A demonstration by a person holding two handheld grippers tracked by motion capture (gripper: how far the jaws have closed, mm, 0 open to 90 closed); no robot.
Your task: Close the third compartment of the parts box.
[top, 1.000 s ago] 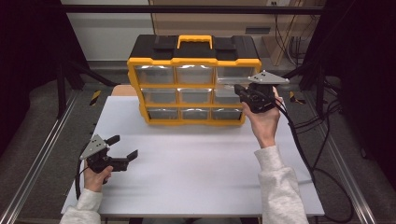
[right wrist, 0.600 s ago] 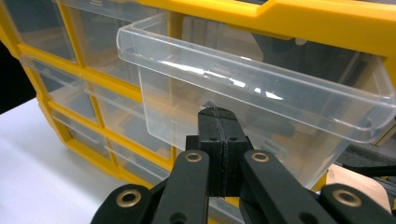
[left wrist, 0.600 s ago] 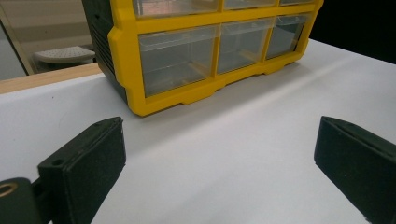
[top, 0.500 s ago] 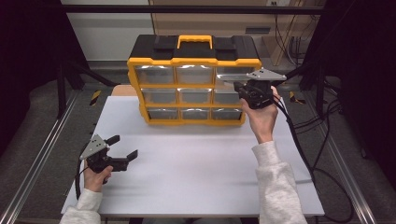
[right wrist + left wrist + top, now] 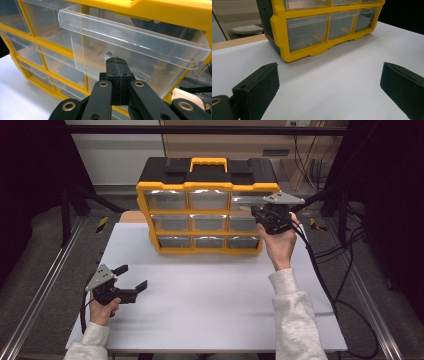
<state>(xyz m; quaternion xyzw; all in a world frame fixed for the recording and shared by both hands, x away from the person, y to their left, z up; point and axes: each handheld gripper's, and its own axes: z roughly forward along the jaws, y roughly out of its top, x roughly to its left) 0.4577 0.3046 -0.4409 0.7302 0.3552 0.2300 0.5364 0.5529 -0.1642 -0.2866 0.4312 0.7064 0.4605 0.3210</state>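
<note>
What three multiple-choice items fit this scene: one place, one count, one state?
1. Where is the right gripper's tip?
A. At the top-right clear plastic drawer of the yellow-and-black plastic drawer cabinet
B. On the white table's near edge
C. Over the cabinet's handle

2. How many clear drawers does the cabinet front show?
A. Six
B. Nine
C. Twelve

3. How do the left gripper's jaws stand?
A. Shut
B. Open, nothing between them
C. Shut on a drawer

Key:
1 A, the right gripper view shows the closed jaws right at that partly pulled-out drawer.
2 B, three rows of three in the high view.
3 B, the left gripper view shows bare table between the jaws.
</note>
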